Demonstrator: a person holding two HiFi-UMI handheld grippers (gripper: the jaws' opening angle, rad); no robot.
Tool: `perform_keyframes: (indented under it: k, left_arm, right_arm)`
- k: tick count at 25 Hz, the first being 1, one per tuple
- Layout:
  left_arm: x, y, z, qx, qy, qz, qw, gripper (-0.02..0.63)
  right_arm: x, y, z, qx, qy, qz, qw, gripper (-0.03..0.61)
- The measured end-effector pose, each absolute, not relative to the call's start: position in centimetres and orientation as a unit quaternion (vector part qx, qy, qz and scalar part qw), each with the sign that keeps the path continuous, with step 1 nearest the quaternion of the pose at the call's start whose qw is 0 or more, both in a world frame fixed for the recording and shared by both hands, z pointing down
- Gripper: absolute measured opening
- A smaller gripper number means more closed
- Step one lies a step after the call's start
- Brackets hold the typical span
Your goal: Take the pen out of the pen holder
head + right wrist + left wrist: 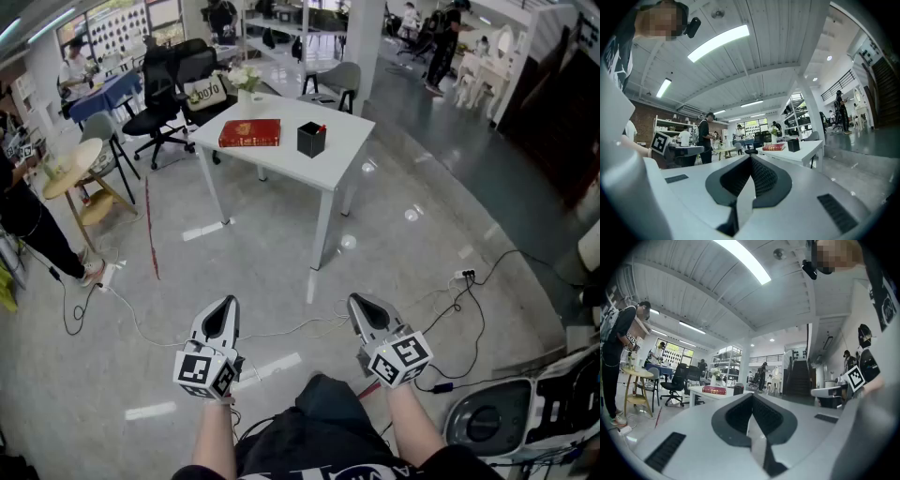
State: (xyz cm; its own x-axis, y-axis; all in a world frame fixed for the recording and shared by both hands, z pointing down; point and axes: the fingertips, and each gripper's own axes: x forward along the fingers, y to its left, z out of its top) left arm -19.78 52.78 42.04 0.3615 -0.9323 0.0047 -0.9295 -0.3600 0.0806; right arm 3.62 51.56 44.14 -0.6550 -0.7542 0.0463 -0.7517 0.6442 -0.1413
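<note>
A black pen holder point(311, 140) stands on a white table point(347, 136) far ahead across the floor, with a red-tipped pen point(322, 127) sticking out of it. A red book point(249, 133) lies to its left. Both grippers are held level near my body, far short of the table. My left gripper point(225, 303) is shut with nothing in it, and so is my right gripper point(362, 301). In the left gripper view the shut left gripper point(751, 398) points toward the distant pen holder point(738, 389). In the right gripper view the pen holder point(793, 145) shows small beyond the shut right gripper point(751, 157).
Cables point(459, 300) trail over the grey floor between me and the table. Black office chairs point(159, 98) and a round wooden side table point(77, 169) stand at the left, where a person point(28, 225) is. A white machine point(525, 412) sits at the lower right. A flower vase point(246, 82) is on the table's far edge.
</note>
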Motion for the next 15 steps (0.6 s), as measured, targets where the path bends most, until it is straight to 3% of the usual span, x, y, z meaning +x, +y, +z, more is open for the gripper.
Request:
perform_keyframes:
  k: [15]
  left_arm:
    - [-21.9,55.3,43.3,0.813,-0.579,-0.027,0.045,0.003]
  right_arm:
    - [2.7,53.1,44.1,-0.41,0.909,-0.072,0.012,0.008]
